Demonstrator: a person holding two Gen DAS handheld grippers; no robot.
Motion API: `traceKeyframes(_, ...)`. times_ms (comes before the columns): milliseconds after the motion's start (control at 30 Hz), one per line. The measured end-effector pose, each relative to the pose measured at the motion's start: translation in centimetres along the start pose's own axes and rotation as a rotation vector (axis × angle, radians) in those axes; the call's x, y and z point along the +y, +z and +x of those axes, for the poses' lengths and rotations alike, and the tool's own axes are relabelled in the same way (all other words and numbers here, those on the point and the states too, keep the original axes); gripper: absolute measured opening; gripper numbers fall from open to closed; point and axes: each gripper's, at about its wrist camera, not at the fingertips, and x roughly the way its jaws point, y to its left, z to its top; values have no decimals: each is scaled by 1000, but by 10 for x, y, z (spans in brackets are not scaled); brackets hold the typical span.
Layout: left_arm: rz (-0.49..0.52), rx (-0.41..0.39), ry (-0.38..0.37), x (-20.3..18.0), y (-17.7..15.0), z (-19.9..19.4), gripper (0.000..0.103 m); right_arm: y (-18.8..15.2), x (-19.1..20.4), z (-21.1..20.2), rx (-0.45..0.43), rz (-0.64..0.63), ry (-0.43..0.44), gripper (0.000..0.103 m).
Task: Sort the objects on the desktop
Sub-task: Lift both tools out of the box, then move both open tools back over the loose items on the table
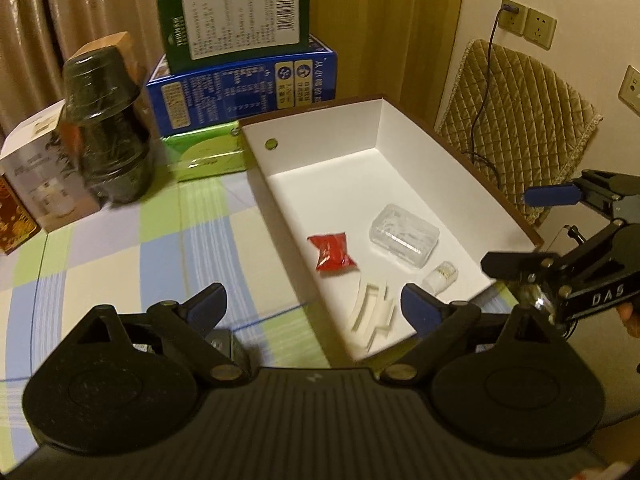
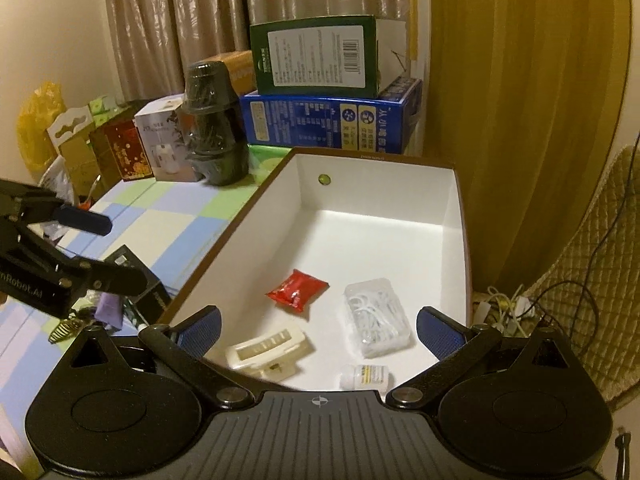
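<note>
A white-lined box [image 1: 320, 132] [image 2: 380, 188] with a brown outside lies open on the chequered cloth. On its floor lie a red packet [image 1: 331, 255] [image 2: 298, 290], a clear plastic case [image 1: 404, 240] [image 2: 376, 328], a small white bottle [image 1: 440, 276] [image 2: 366, 376] and a white hair clip [image 1: 374, 312] [image 2: 268, 350]. My left gripper [image 1: 314, 306] [image 2: 108, 250] hangs open and empty over the box's near left corner. My right gripper [image 2: 320, 332] [image 1: 532, 230] stands open and empty above the box's near end.
Behind the box, a green carton [image 1: 236, 20] rests on a blue carton [image 1: 244, 88], with a green pack [image 1: 208, 156] in front. Wrapped dark cups [image 1: 108, 128] and small boxes stand to the left. Loose items [image 2: 120, 304] lie left of the box. A quilted chair [image 1: 516, 120] stands to the right.
</note>
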Motion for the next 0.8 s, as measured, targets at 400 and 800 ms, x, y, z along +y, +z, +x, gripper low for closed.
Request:
traceKeyframes(400,-35,-18,12,27,-42,-49,92,-17,42,-27,1,22,10,101)
traceKeyframes(800,-116,17,70,67,-101,-92,92,-40,101,-21,55,24,112,101)
